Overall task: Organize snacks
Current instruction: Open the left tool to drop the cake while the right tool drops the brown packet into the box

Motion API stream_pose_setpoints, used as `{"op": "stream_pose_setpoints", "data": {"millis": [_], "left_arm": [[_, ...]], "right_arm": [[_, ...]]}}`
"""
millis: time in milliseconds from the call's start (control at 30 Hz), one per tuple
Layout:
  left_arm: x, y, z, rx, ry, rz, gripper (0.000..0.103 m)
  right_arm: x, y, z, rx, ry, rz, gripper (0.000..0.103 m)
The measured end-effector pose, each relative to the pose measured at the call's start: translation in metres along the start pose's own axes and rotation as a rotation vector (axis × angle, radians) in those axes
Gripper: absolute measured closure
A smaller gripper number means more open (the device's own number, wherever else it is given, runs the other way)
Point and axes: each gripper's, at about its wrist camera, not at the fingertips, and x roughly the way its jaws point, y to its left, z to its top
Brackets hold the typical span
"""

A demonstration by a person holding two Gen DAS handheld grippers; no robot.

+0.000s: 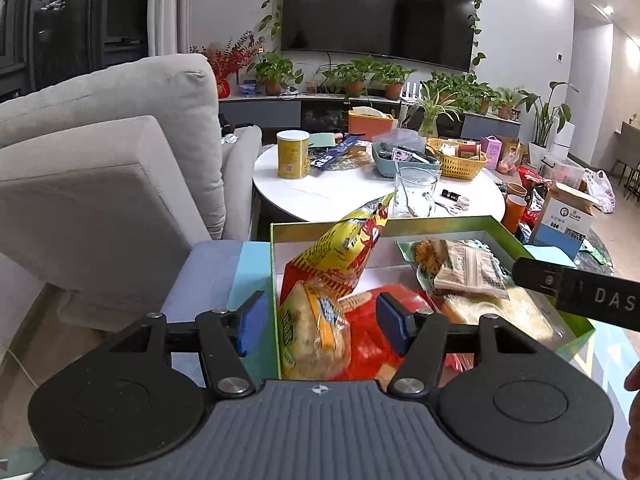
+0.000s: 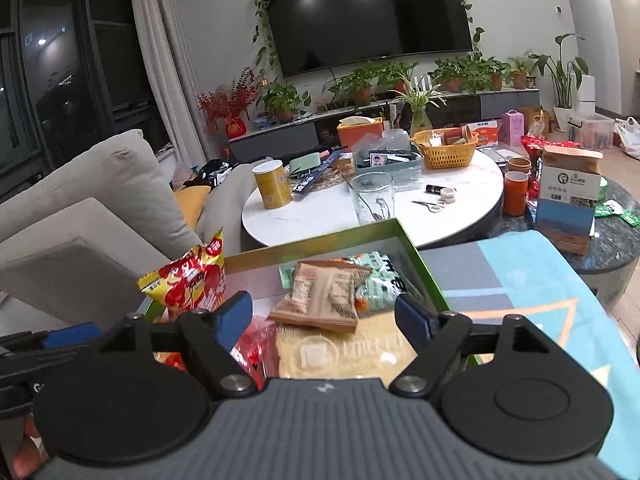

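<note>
Left tool (image 1: pixel 320 322) wide apart astride bread pack (image 1: pixel 314 330) in green box (image 1: pixel 273 280)

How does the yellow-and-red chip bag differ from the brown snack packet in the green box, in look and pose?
The chip bag is bright yellow and red with bold graphics; the brown packet is plain tan with small dark print. The chip bag stands propped up, its top poking above the green box's rim, while the brown packet lies flat on other packets. The chip bag looks larger. Both are sealed snacks inside the box, and neither claw grips them.
</note>
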Motion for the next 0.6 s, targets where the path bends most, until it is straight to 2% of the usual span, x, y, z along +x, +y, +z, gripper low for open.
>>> {"op": "stream_pose_setpoints", "data": {"millis": [400,500,600], "left_arm": [[-0.047,-0.004,-0.021,0.015,0.004,-0.008,0.044],[-0.055,-0.004,-0.028,0.016,0.007,-0.011,0.038],[-0.062,-0.005,-0.039,0.017,0.012,-0.009,0.037]], "right_arm": [[-0.038,0.000,-0.018,0.001,0.012,0.000,0.039],[-0.044,0.000,-0.023,-0.001,0.020,0.002,0.039],[-0.048,-0.002,-0.029,-0.001,0.023,-0.003,0.039]]}}
